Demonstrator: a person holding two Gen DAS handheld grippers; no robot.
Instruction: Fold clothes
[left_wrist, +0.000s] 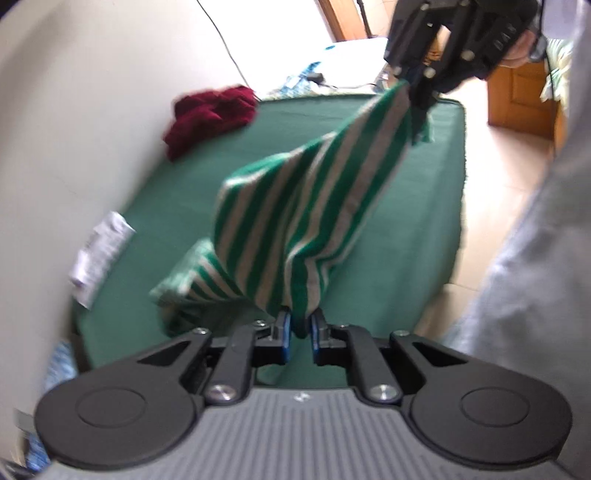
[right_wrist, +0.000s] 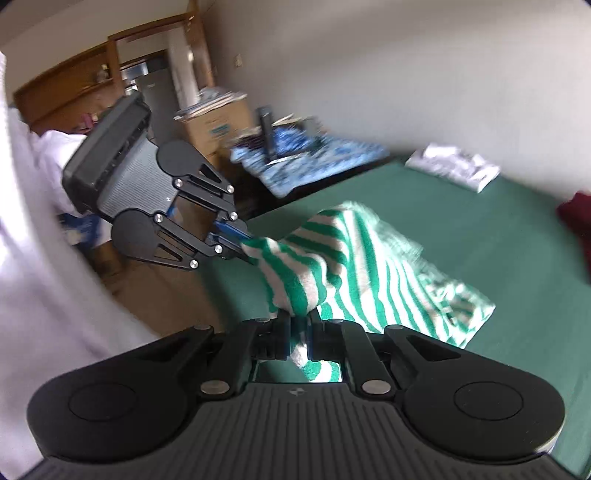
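Both grippers are clamped on the striped green-and-white garment (left_wrist: 295, 206): left gripper (left_wrist: 300, 326) pinching one corner, right gripper (right_wrist: 299, 332) another. It hangs lifted between them, its tail trailing on the green bed (left_wrist: 155, 206), maroon cloth (left_wrist: 210, 118) around 11 o'clock.

striped cloth (right_wrist: 343, 266) pinched by R gripper (right_wrist: 299, 332) & L gripper (right_wrist: 242, 243), green bed (right_wrist: 461, 229)

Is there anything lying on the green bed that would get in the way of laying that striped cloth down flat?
Nothing visible lies under it. Both the left gripper and the right gripper are shut on the striped cloth. The maroon garment and the white packet sit off along the wall side of the green bed.
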